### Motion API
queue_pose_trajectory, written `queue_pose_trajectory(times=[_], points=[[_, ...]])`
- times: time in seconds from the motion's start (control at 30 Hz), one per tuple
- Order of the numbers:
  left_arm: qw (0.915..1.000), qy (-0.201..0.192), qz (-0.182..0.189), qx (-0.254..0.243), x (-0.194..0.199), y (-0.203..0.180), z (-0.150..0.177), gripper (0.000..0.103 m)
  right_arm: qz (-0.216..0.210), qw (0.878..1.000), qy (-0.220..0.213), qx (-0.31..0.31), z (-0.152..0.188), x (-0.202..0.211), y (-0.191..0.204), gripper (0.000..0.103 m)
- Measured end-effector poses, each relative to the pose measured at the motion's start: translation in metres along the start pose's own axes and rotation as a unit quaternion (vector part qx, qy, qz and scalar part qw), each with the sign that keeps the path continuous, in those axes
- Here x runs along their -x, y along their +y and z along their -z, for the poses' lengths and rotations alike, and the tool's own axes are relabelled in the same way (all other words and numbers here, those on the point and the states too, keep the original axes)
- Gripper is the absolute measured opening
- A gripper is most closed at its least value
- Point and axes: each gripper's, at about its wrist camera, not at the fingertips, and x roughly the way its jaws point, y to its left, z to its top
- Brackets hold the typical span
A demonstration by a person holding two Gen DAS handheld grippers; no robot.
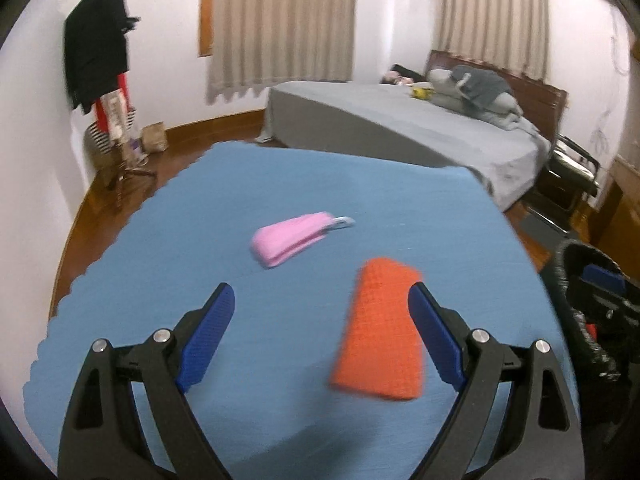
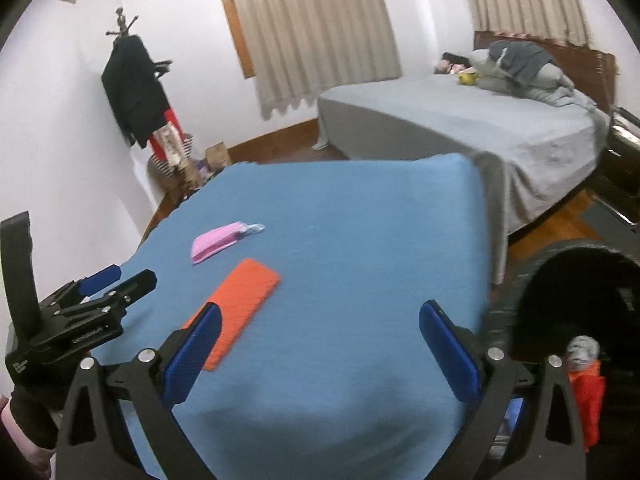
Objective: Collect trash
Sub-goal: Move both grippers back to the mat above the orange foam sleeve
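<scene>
On the blue tablecloth (image 1: pixel 304 184), near its middle, a pink cloth (image 1: pixel 290 239) is lying with a small pale loop at its far end. Nearer to me, toward the right edge, an orange cloth (image 1: pixel 380 328) is lying flat, apart from the pink one. I am holding my left claw (image 1: pixel 321 303) above the tabletop with its blue fingers (image 1: pixel 206 336) spread wide and gripping nothing; the orange cloth is showing just inside the right finger. I am holding my right claw (image 2: pixel 319 322) over the near part of the tabletop, its jaws also wide apart and empty, with the near end of the orange cloth (image 2: pixel 236 304) sitting beside its left finger. From the right view, the left claw (image 2: pixel 100 284) is showing at the table's left edge. Off the right edge of the table, a black bin (image 2: pixel 580 280) is standing with something orange and grey (image 2: pixel 586 384) inside it. Beyond the far edge, a grey bed (image 1: pixel 400 120) is filling the room.
</scene>
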Motion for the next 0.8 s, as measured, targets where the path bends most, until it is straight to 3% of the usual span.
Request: queue_pose_trajectory(times=[0.33,0.6,0.8], points=[[0.9981,0.013,-0.051,0.03,-0.01,0.075,0.011,0.086,-0.022,0.999,0.046,0.017,0.018,-0.064,0.072,0.097],[0.997,0.017,-0.056,0.051,-0.014,0.102,0.014,0.086,0.008,0.996,0.081,0.026,0.029,-0.096,0.102,0.097],[0.9968,0.017,-0.052,0.058,-0.015,0.105,0.019,0.086,0.054,0.99,0.116,0.059,0.033,-0.112,0.11,0.097]])
